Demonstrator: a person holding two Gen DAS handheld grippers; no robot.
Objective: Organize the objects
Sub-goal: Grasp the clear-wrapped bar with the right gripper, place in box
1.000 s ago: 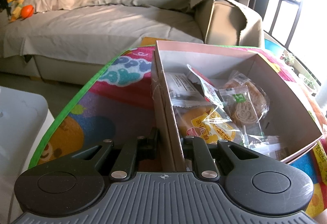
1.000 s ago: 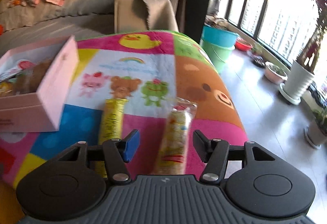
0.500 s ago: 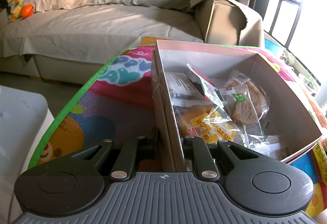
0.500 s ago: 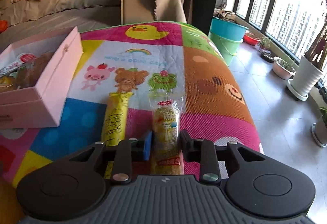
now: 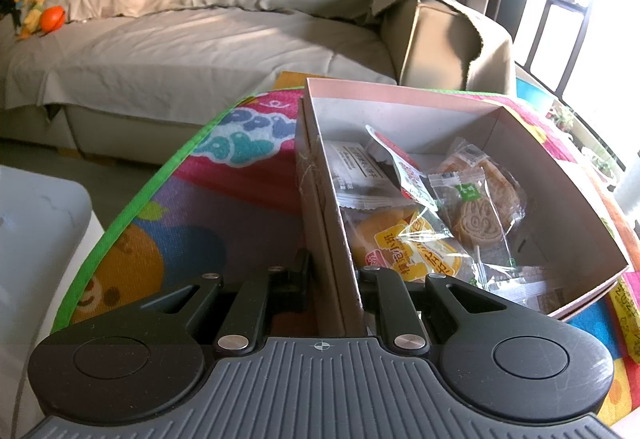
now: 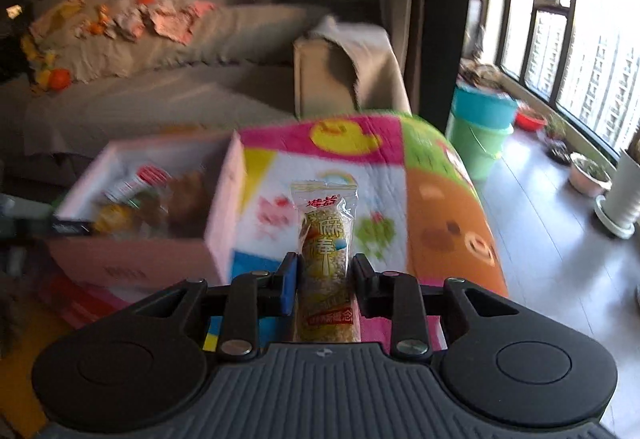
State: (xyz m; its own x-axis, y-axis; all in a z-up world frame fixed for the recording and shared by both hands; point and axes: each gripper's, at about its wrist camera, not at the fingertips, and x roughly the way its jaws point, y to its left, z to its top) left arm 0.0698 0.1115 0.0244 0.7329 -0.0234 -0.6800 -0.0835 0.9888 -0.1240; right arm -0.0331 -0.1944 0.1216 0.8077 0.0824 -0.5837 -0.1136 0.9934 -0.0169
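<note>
A pink cardboard box (image 5: 532, 143) sits open on the colourful play mat, with several wrapped snacks (image 5: 476, 215) inside. My left gripper (image 5: 334, 271) is shut on the box's near left wall, one finger outside and one inside. In the right wrist view my right gripper (image 6: 324, 275) is shut on a long clear-wrapped sesame snack bar (image 6: 326, 239) and holds it above the mat, pointing away from me. The same pink box (image 6: 224, 199) lies to the left of the bar and below it, blurred.
The mat (image 6: 436, 207) covers a table whose right edge drops to a wooden floor. A beige sofa (image 5: 200, 51) stands behind. Green and blue buckets (image 6: 480, 127) and potted plants (image 6: 590, 175) stand by the window. A white bin (image 5: 36, 223) is at the left. A yellow snack's tip (image 5: 628, 319) shows right of the box.
My right gripper closed on the clear-wrapped snack bar and lifted it off the mat, leaving the yellow bar behind. The left gripper kept its hold on the box wall without moving.
</note>
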